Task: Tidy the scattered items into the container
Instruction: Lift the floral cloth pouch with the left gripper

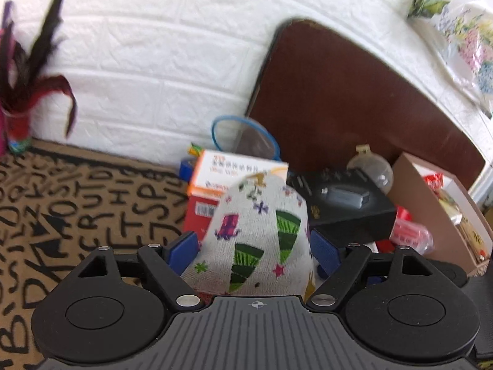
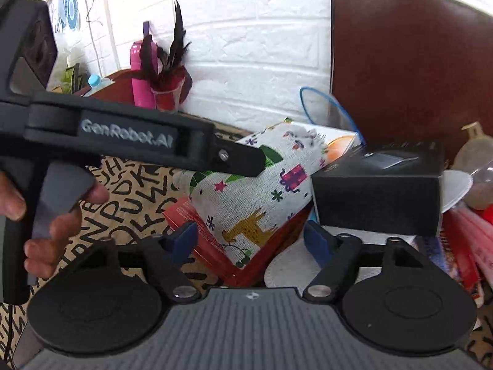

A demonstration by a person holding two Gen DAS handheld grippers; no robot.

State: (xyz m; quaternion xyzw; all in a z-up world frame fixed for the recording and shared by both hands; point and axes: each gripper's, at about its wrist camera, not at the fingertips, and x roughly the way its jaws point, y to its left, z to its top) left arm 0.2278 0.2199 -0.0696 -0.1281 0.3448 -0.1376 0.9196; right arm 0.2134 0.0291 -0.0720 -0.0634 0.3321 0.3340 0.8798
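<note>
A white cloth pouch [image 1: 262,234] printed with green trees and pink gifts sits between the blue pads of my left gripper [image 1: 254,248], which is closed on it. In the right wrist view the pouch [image 2: 262,191] hangs from the left gripper [image 2: 246,160] over a red box [image 2: 228,259]. My right gripper [image 2: 249,240] is open and empty, just in front of the red box. A cardboard box [image 1: 440,212] with packets inside stands at the right in the left wrist view.
A black box [image 1: 345,206] [image 2: 379,185], an orange-and-white carton [image 1: 237,172], a blue-rimmed hoop [image 1: 243,135], a clear bulb [image 1: 369,169] and red wrappers [image 1: 409,234] crowd the letter-print mat [image 1: 77,209]. A brown board [image 1: 354,98] leans on the white brick wall. A feather cup [image 1: 18,123] stands left.
</note>
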